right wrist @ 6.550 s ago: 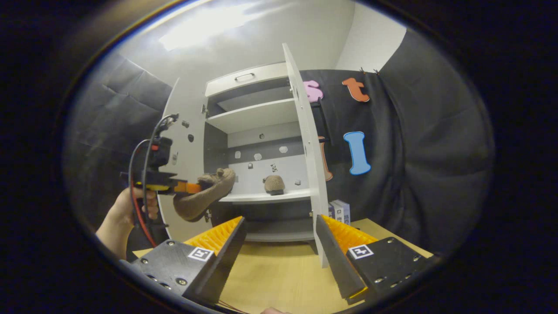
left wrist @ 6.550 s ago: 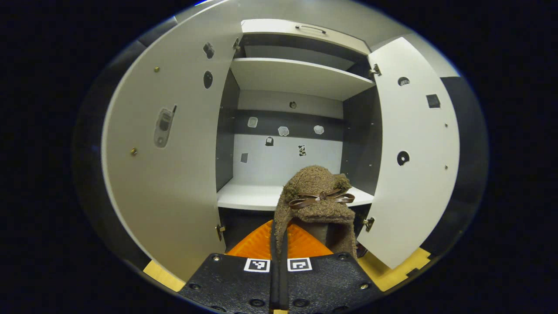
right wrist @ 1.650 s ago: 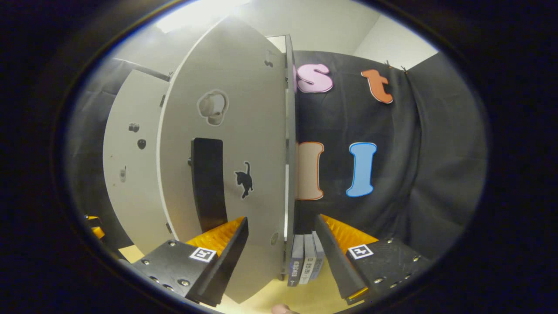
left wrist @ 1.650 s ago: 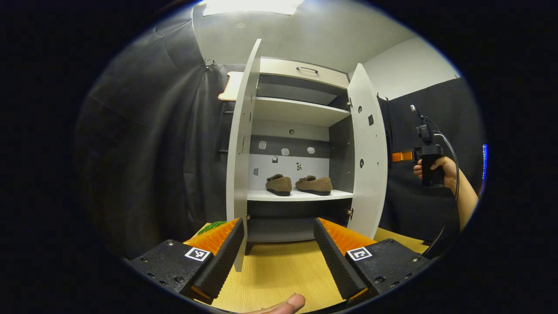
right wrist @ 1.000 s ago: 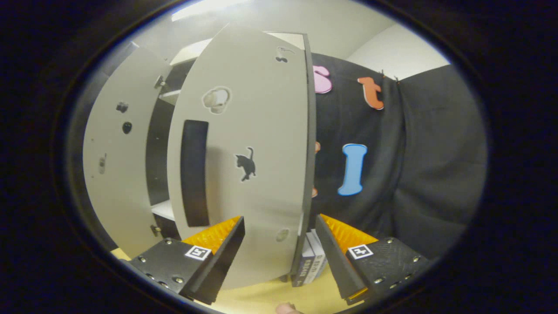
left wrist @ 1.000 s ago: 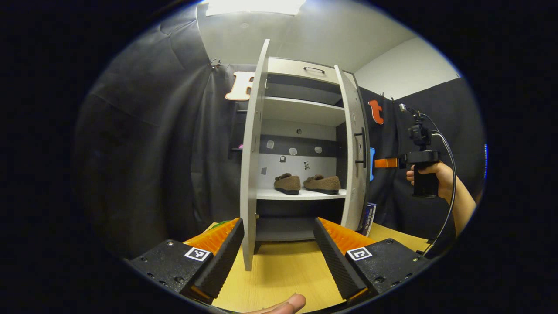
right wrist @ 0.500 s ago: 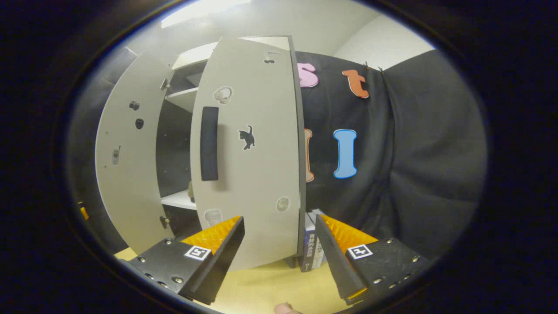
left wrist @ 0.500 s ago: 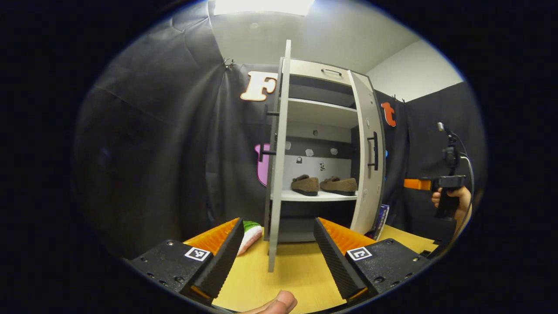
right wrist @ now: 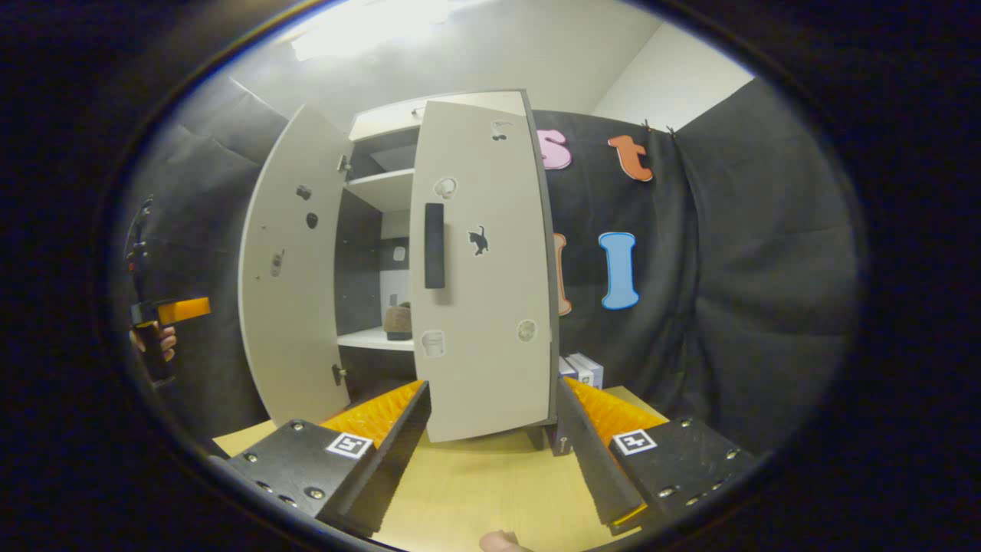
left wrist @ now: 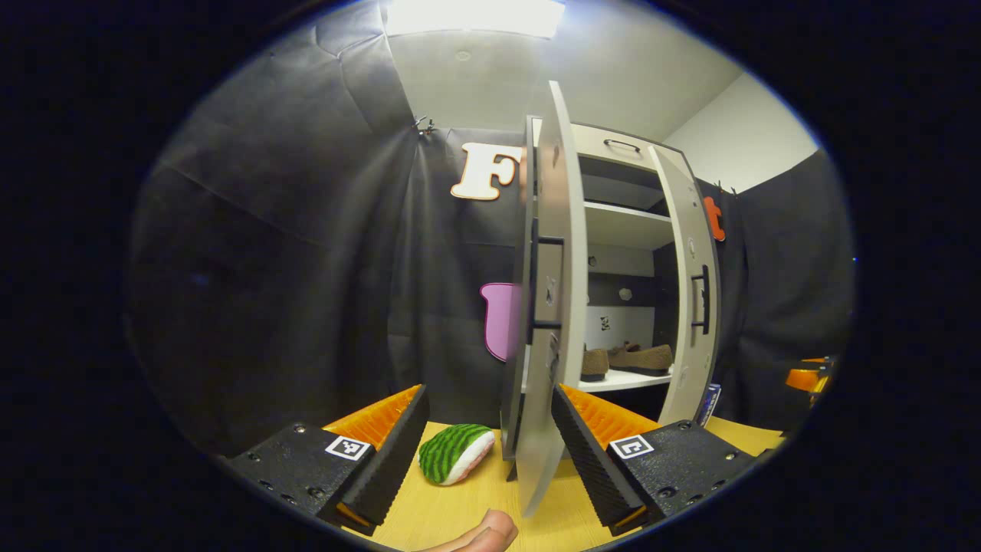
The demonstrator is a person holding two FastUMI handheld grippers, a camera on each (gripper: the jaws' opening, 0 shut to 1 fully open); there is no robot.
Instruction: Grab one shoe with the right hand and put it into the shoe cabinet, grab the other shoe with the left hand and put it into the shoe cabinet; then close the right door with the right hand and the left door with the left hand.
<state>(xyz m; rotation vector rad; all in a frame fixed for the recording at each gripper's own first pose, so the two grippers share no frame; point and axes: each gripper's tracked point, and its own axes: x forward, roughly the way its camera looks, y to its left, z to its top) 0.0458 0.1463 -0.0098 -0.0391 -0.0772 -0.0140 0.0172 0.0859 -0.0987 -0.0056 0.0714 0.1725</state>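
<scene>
The white two-door shoe cabinet with dark side panels stood on the light wooden tabletop. Inside it, on the white lower shelf, the pair of brown fuzzy shoes lay side by side, toes toward the cabinet's left door. In the right gripper view, one brown shoe showed through the gap between the doors.

The cabinet's right door, bearing a black bar handle and a black cat sticker, stood partly closed; the left door stood wide open. In the left gripper view, the left door appeared nearly edge-on, its lower part lying between the fingers without visible contact.

The left hand-held gripper was spread and held nothing. The right hand-held gripper was likewise spread and empty, in front of the cabinet's right door and apart from it.

A green-striped watermelon-slice plush toy lay on the tabletop left of the cabinet. Small upright boxes stood at the cabinet's right side.
</scene>
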